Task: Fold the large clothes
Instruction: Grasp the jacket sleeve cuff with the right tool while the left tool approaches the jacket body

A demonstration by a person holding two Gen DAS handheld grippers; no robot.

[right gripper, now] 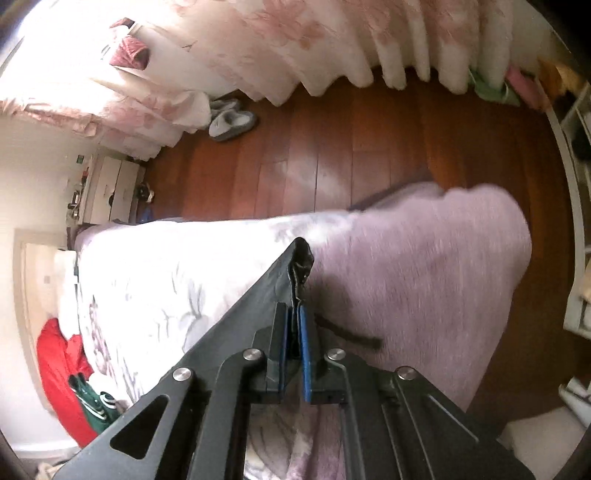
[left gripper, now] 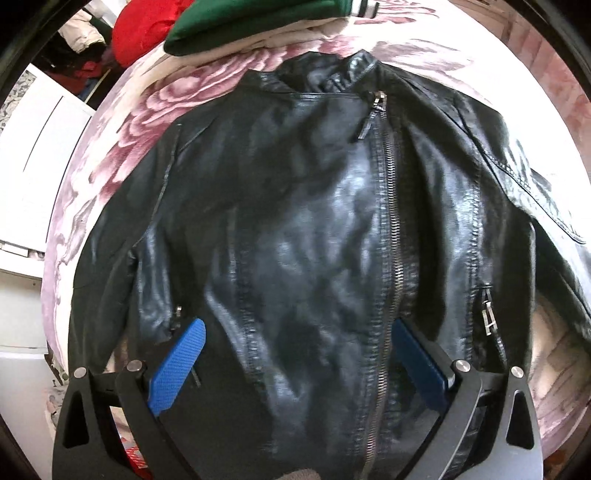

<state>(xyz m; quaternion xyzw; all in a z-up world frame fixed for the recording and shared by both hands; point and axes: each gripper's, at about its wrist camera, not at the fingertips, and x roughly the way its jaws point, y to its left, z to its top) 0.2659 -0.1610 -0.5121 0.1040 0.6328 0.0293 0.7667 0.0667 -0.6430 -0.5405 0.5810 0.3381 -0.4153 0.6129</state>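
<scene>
A black leather jacket (left gripper: pixel 295 203) lies spread front-up on the bed, zipper running down its middle and collar at the far end. My left gripper (left gripper: pixel 299 325) hovers over its lower front, the blue pads (left gripper: pixel 177 365) wide apart and nothing between them. In the right wrist view, my right gripper (right gripper: pixel 293 308) is shut on a folded black edge of the jacket (right gripper: pixel 266 288), which sticks out past the fingertips above the bed's side. Which part of the jacket that edge belongs to is not clear.
The bed carries a pink floral blanket (left gripper: pixel 147 110) that hangs over its edge (right gripper: pixel 424 258). A green garment (left gripper: pixel 240 22) and a red one (left gripper: pixel 144 29) lie beyond the collar. Wooden floor (right gripper: pixel 332 147) with slippers (right gripper: pixel 232 118), curtains (right gripper: pixel 295 37), a white cabinet (left gripper: pixel 33 166).
</scene>
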